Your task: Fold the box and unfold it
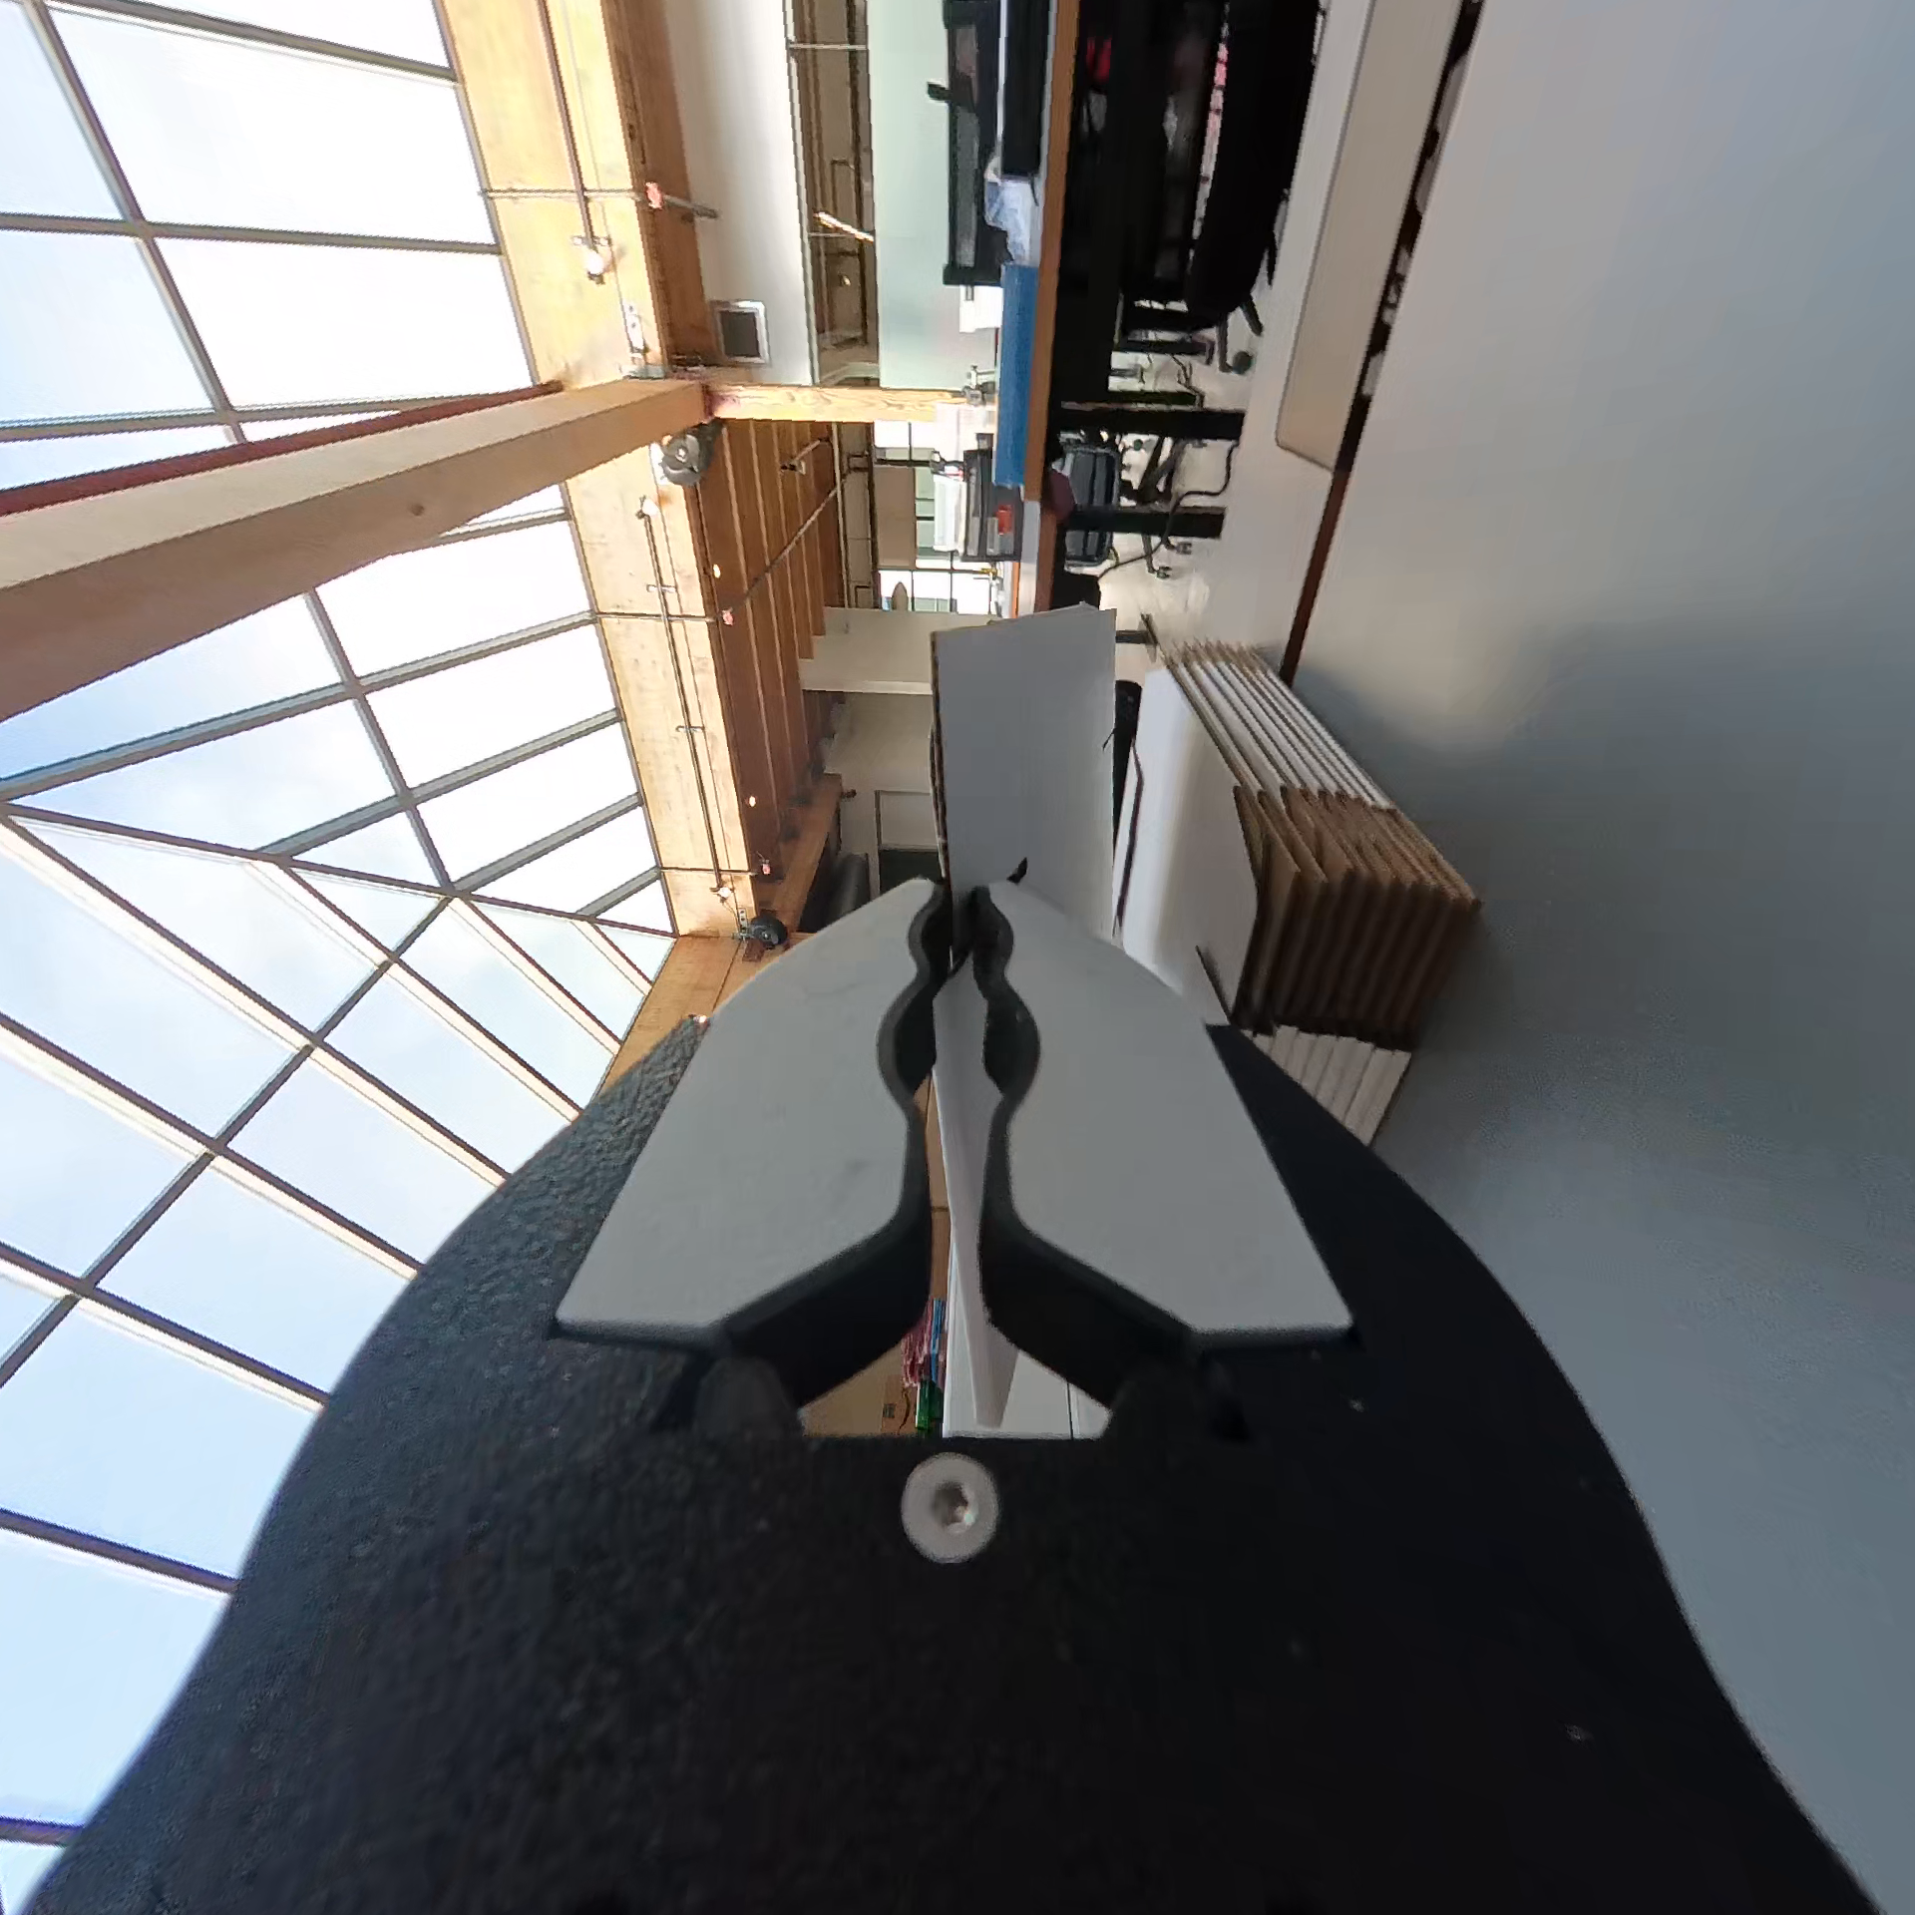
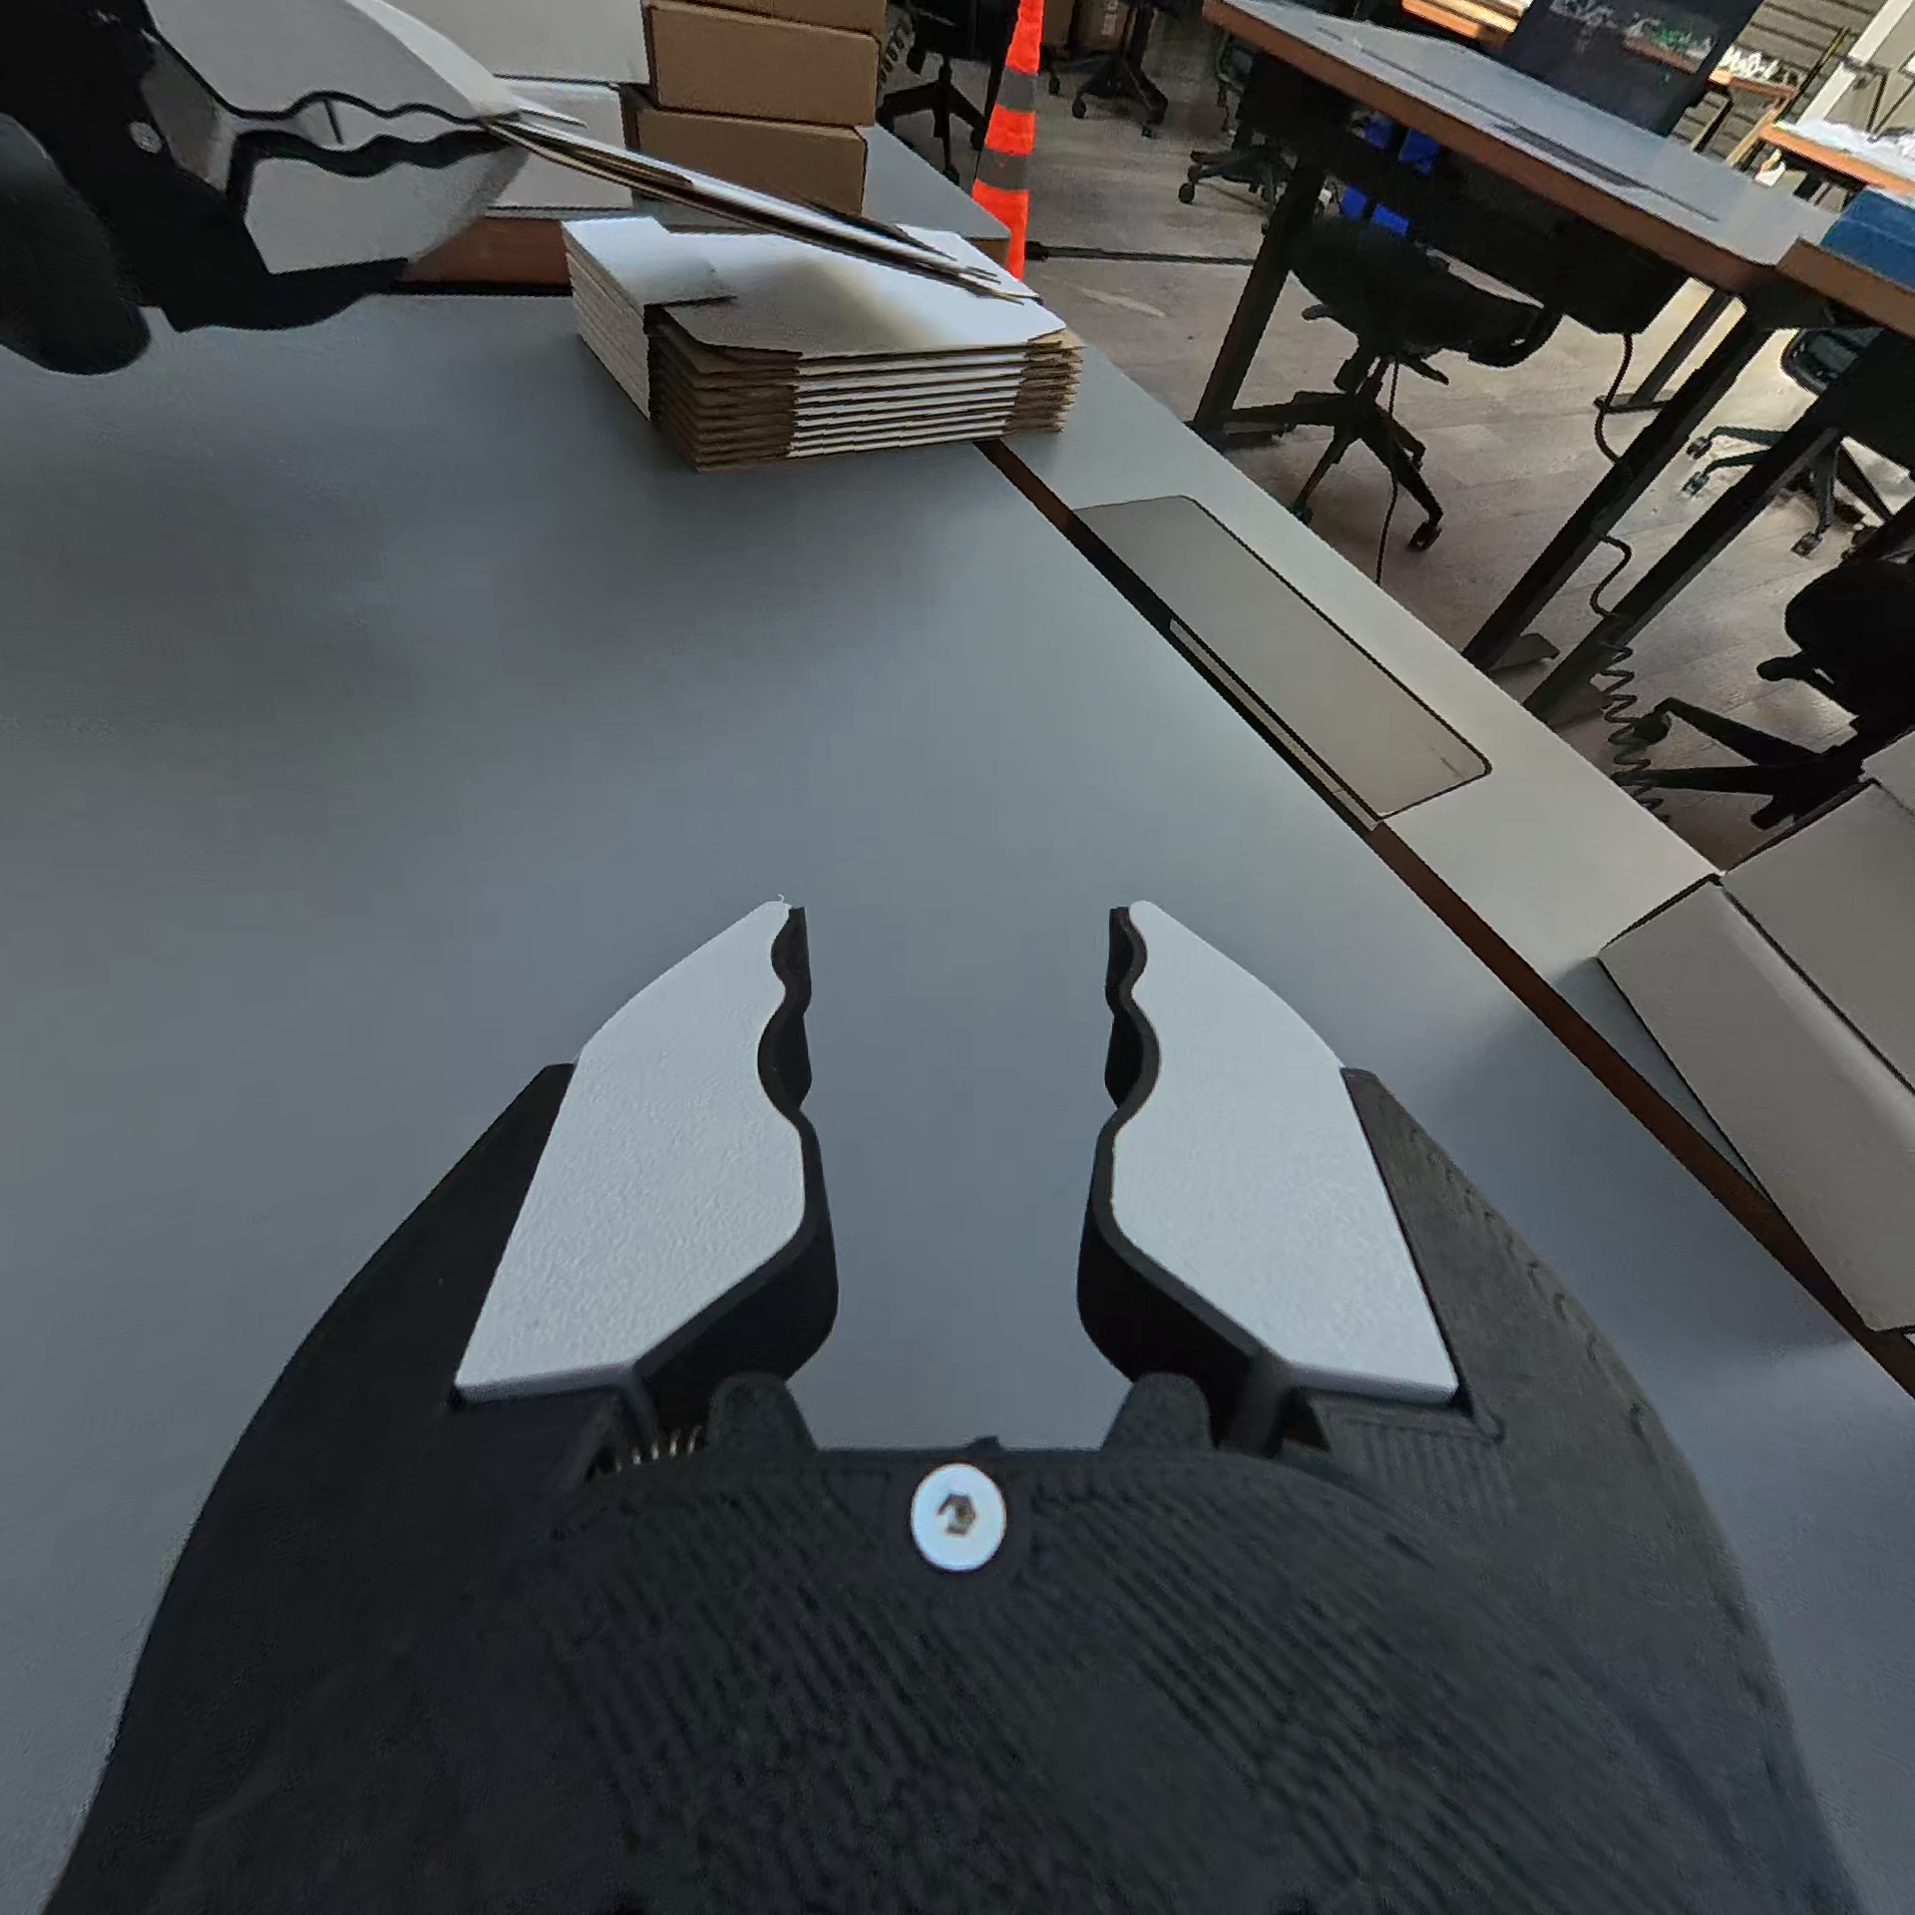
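Above the grey counter (image 2: 518, 674) | my left gripper (image 1: 964, 912) jaws clamp one flat white cardboard box blank (image 1: 1026, 746), lifted over the stack of flattened white-and-brown boxes (image 2: 829, 363) | my right gripper (image 2: 959, 917) jaws spread wide, holding nothing, low over bare counter.

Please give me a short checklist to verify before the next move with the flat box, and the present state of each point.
1. Left gripper shut on the flat white cardboard box blank: ok.
2. Blank lifted off the stack of flat white and brown cardboard blanks: ok, it hangs above the stack.
3. Only one blank picked up: cannot tell, seen edge-on.
4. Right gripper open and holding nothing: ok.
5. Free space on the grey table between the right gripper and the stack: ok.
6. Blank level: not ok, it slopes down away from the left gripper.
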